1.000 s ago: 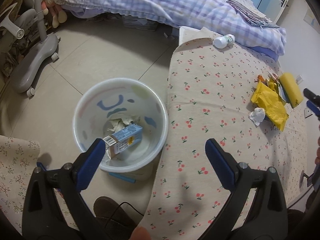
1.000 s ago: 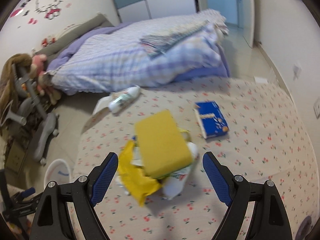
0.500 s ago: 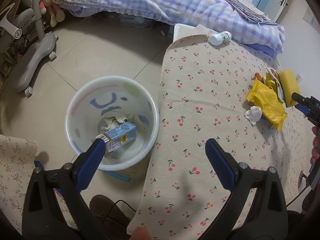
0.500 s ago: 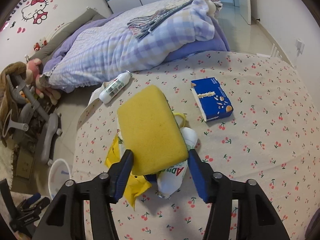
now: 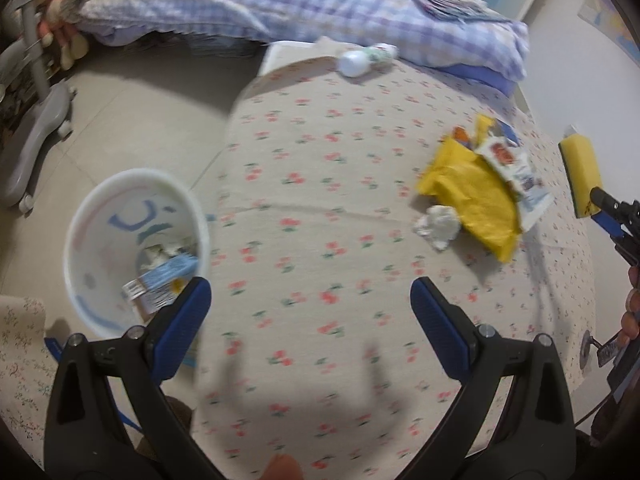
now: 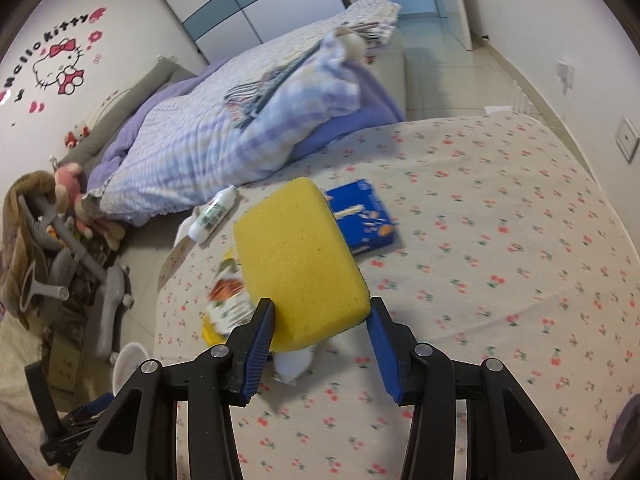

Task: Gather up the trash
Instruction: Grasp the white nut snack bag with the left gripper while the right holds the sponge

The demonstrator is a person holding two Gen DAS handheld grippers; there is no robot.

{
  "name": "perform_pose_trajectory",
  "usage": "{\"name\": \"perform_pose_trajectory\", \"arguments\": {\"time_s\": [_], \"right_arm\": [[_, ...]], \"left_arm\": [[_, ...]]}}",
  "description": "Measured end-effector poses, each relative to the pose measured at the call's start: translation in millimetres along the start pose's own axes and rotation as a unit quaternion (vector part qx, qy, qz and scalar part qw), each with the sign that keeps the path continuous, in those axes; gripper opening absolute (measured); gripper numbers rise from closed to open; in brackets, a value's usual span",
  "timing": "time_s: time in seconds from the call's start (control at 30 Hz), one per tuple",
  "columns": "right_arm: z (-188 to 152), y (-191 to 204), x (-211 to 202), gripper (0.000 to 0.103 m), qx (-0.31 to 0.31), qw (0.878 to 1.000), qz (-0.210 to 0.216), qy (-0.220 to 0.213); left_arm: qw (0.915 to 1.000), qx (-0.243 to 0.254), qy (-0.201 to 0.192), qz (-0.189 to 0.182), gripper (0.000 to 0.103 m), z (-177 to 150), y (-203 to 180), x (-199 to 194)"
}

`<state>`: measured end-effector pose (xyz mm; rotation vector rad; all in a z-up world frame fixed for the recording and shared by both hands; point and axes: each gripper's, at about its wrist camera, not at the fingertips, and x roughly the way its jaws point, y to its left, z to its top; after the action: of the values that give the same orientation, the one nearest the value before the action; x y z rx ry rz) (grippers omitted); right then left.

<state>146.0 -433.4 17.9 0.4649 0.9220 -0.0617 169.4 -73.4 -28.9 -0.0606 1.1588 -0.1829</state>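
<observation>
Right gripper point(image 6: 322, 318) closing, I hold sponge point(image 6: 298, 260) | left gripper point(image 5: 310, 300) open | bin point(image 5: 80, 232) at 10 o'clock off left gripper.

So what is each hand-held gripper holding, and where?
The right hand-held gripper clamps the yellow sponge across its near end; the left holds nothing.

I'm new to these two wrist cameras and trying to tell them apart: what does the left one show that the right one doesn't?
Only the left wrist view shows inside the white bin, with a blue carton in it, and a crumpled tissue beside the yellow bag.

Only the right wrist view shows the blue box and the wall sticker.

Both show the cherry-print tablecloth, the white bottle and the yellow sponge clamped in the right hand-held gripper.
</observation>
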Motion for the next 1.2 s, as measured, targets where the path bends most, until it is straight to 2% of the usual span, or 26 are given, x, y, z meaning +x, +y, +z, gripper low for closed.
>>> {"name": "perform_pose_trajectory", "arguments": {"time_s": [0.2, 0.37, 0.5, 0.63, 0.77, 0.87, 0.93, 1.1, 1.2], "right_arm": [[-7, -33, -7, 0.048, 0.010, 1.000, -0.026, 0.006], [-14, -60, -9, 0.048, 0.027, 0.999, -0.039, 0.016], [-18, -73, -6, 0.048, 0.040, 0.998, -0.042, 0.026], [-23, -78, -6, 0.048, 0.038, 0.998, -0.049, 0.032], [-25, -81, -5, 0.048, 0.031, 0.997, -0.057, 0.035], [-25, -86, -5, 0.048, 0.029, 0.997, -0.062, 0.037], [-25, -89, -4, 0.048, 0.031, 0.997, -0.064, 0.039], [-25, -89, -4, 0.048, 0.031, 0.997, -0.065, 0.040], [-25, -83, -7, 0.048, 0.025, 0.997, -0.062, 0.036]], "left_arm": [[0.9996, 0.018, -0.014, -0.019, 0.099, 11, -43, 7], [0.9975, 0.010, -0.038, -0.059, 0.098, 21, -78, 12], [0.9936, 0.005, -0.051, -0.100, 0.083, 27, -104, 20], [0.9907, 0.010, -0.052, -0.125, 0.066, 33, -124, 30], [0.9850, -0.007, -0.045, -0.167, 0.057, 39, -129, 43], [0.9833, -0.024, -0.033, -0.177, 0.039, 42, -127, 53], [0.9835, -0.029, -0.029, -0.176, 0.023, 41, -127, 55], [0.9803, -0.018, -0.039, -0.193, 0.011, 40, -128, 48], [0.9789, -0.005, -0.044, -0.200, 0.010, 37, -126, 38]]}}
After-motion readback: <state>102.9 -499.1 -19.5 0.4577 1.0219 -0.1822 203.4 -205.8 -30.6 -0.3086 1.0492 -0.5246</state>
